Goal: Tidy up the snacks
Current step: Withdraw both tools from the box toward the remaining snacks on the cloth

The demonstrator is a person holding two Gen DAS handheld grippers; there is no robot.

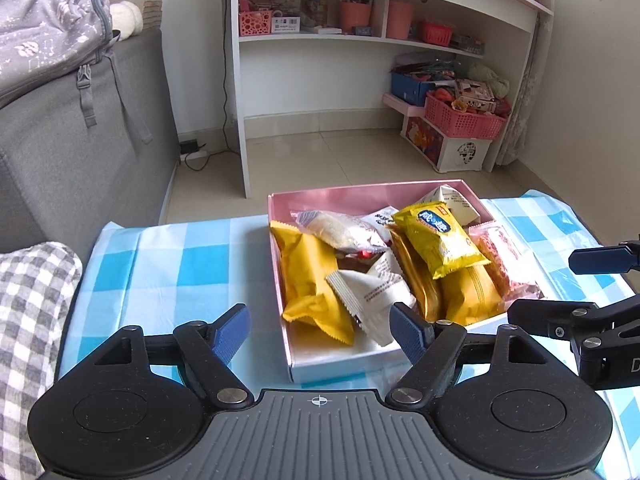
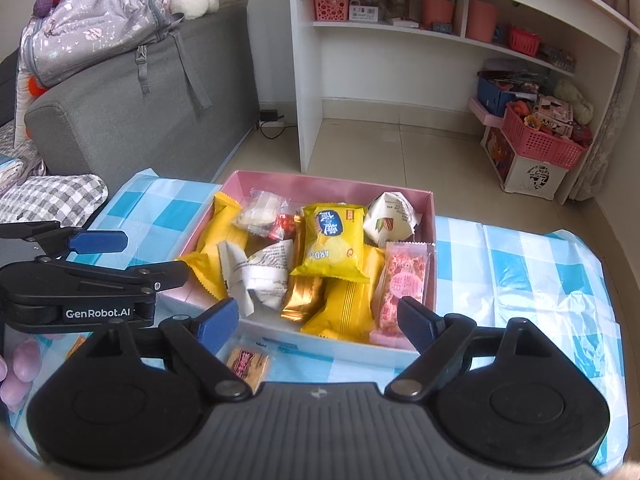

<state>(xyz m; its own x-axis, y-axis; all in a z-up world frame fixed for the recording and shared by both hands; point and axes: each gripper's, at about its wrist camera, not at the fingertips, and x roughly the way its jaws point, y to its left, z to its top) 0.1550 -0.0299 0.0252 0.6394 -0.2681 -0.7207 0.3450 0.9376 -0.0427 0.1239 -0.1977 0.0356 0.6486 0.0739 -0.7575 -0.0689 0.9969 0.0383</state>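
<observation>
A pink box (image 1: 280, 264) (image 2: 328, 184) on the blue checked cloth holds several snack packets: yellow ones (image 1: 308, 276) (image 2: 334, 240), a white one (image 1: 370, 296) (image 2: 260, 276) and a pink one (image 1: 506, 260) (image 2: 404, 280). My left gripper (image 1: 320, 330) is open and empty, just in front of the box's near edge. My right gripper (image 2: 318, 322) is open and empty, also at the near edge. A small orange packet (image 2: 248, 362) lies on the cloth outside the box, below my right gripper. Each gripper shows in the other's view, the right (image 1: 560, 292) and the left (image 2: 120, 256).
A grey sofa (image 1: 80, 140) with a backpack (image 1: 48, 24) stands left. A white shelf unit (image 1: 360, 40) stands behind, with pink baskets (image 1: 464, 118) on the floor. A checked cushion (image 1: 28, 312) lies at the table's left edge.
</observation>
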